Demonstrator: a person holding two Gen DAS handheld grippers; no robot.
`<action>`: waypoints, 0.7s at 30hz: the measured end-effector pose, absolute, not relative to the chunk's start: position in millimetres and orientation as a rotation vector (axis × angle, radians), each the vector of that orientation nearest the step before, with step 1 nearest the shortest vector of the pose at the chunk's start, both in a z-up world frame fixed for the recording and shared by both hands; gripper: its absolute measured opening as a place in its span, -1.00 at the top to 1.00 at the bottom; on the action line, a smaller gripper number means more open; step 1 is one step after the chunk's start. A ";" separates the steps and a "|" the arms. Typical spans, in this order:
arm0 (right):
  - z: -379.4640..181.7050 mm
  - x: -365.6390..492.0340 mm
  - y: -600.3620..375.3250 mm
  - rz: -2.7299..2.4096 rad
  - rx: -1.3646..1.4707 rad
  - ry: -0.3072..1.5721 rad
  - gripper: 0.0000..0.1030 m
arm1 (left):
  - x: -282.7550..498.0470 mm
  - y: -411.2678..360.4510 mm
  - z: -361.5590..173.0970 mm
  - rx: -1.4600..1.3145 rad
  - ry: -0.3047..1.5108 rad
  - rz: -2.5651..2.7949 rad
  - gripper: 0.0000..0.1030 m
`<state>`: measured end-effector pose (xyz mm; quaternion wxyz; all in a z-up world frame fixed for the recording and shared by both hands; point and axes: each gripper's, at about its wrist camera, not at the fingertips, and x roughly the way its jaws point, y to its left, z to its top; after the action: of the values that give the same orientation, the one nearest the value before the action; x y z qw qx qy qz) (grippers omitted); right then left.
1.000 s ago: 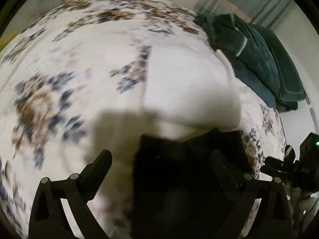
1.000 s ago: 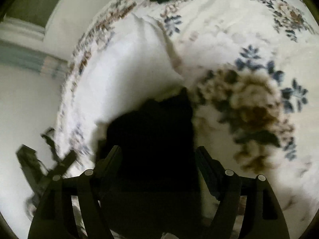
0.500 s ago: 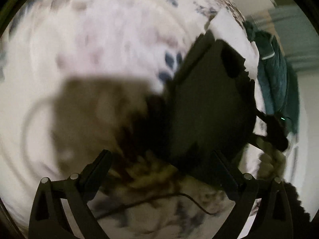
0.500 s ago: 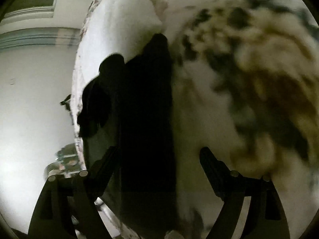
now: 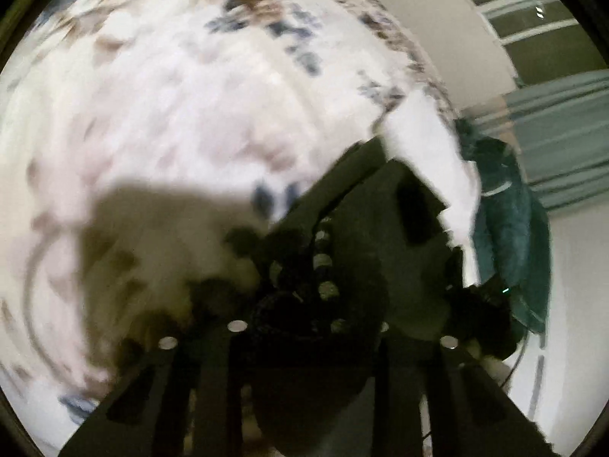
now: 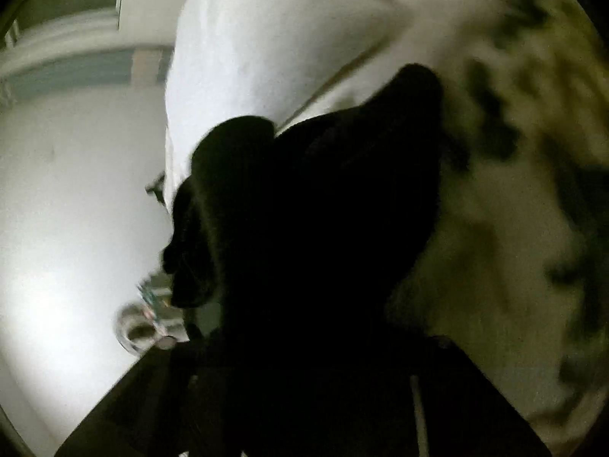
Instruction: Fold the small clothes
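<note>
A small black garment (image 5: 354, 228) lies on the floral bedspread (image 5: 171, 122), its far edge next to a white folded cloth (image 5: 430, 152). My left gripper (image 5: 308, 304) is low over the garment's near edge, jaws drawn close together on the dark fabric. In the right wrist view the same black garment (image 6: 323, 209) fills the middle and hides my right gripper (image 6: 304, 342); its jaws look closed on the cloth. The white cloth (image 6: 266, 45) lies beyond it. Both views are motion-blurred.
A dark green folded garment (image 5: 506, 221) lies past the white cloth at the bed's far right edge. A striped curtain (image 5: 563, 122) and a pale wall (image 6: 76, 209) stand beyond the bed. The floral bedspread (image 6: 514, 190) spreads to the right.
Both grippers went from open above the black garment to low and closed on its near edge. The views swung and tilted, and the garment now fills more of each frame.
</note>
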<state>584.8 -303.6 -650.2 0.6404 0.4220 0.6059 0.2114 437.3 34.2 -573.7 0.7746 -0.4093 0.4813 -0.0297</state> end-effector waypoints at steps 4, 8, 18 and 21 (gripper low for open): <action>-629.2 533.2 -321.4 0.388 1.136 1.343 0.65 | 469.5 38.8 -541.2 -0.804 1.065 -0.177 0.59; -598.9 439.4 -321.6 0.277 1.271 1.305 0.65 | 516.0 46.8 -516.7 -0.721 1.140 -0.295 0.59; -643.2 271.4 -300.8 -0.048 1.383 1.425 0.19 | 520.0 11.2 -587.0 -0.460 1.446 -0.404 -0.11; -649.1 260.8 -316.9 -0.036 1.330 1.503 -0.13 | 502.1 28.6 -572.7 -0.541 1.383 -0.372 -0.13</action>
<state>260.8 -316.9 -649.1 0.5371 0.5588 0.6317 -0.0151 502.1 28.6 -572.7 0.7212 -0.2448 0.6258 -0.1683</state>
